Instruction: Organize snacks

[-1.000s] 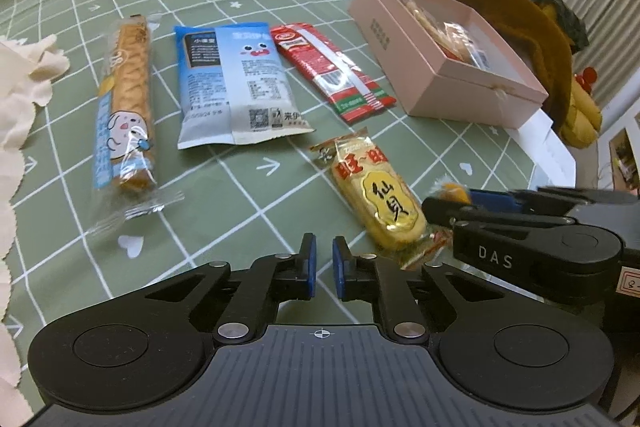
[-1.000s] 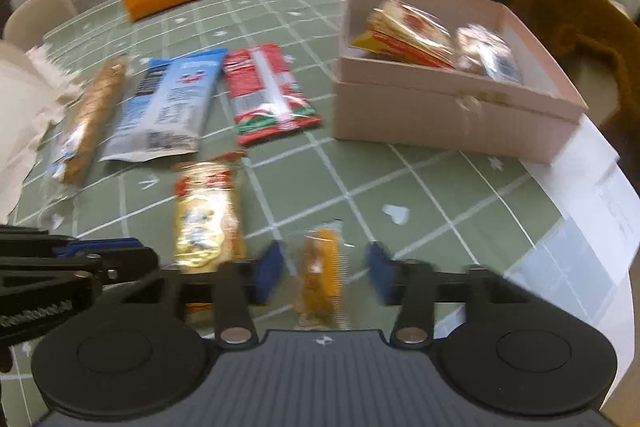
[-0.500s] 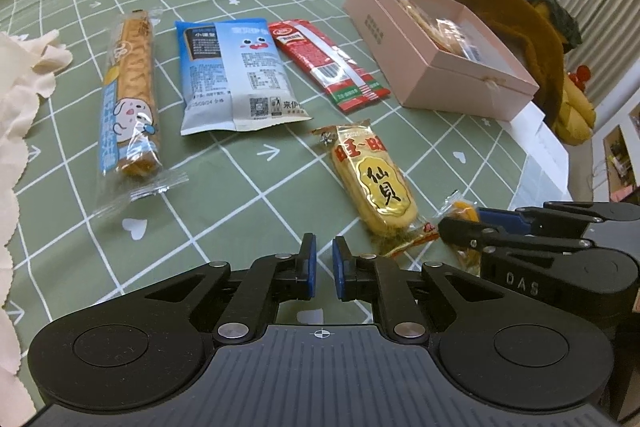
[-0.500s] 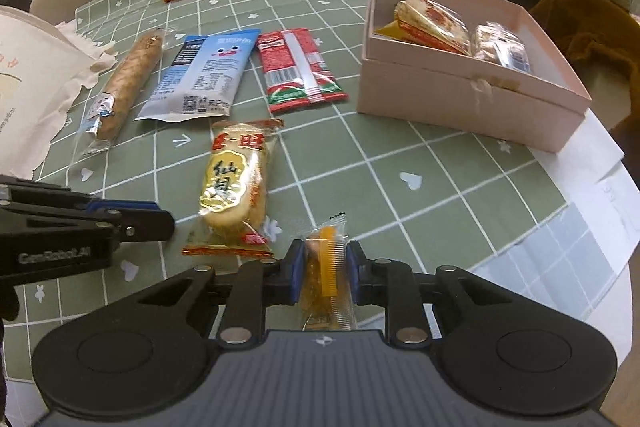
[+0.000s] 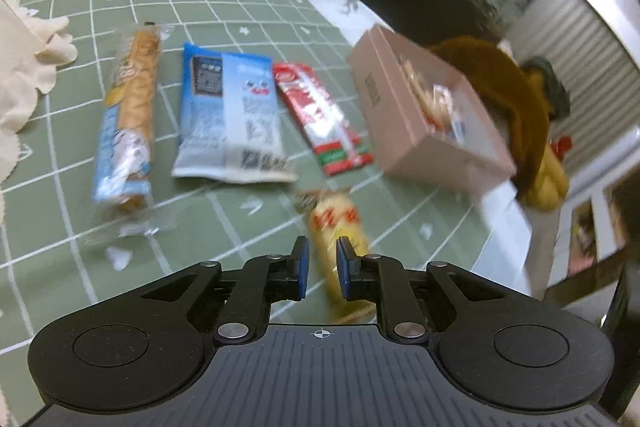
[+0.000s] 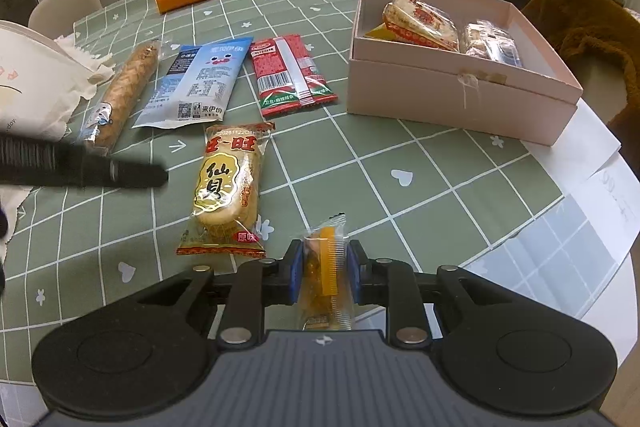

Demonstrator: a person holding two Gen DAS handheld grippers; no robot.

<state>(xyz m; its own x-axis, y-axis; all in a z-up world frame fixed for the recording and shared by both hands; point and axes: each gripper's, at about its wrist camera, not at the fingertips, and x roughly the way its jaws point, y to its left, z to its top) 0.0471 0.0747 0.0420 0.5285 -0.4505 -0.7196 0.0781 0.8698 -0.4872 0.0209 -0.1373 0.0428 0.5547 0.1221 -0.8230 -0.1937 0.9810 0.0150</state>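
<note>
Opening jaws of the left gripper (image 5: 319,269) stand narrow over the yellow rice cracker pack (image 6: 226,191), which lies flat on the green checked tablecloth (image 6: 420,187) and is not pinched, probably lining up for the next pick. To its right, the right gripper (image 6: 323,273) is clamped on a small orange snack packet (image 6: 326,267) at its middle. The pink box (image 6: 460,95), further right and well apart, already holds snacks, so it seems the destination.

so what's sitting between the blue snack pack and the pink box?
One thing: the red snack packet, lying flat on the tablecloth beside the blue snack pack, with a bare strip before the pink box. Clearest in the right wrist view.
</note>
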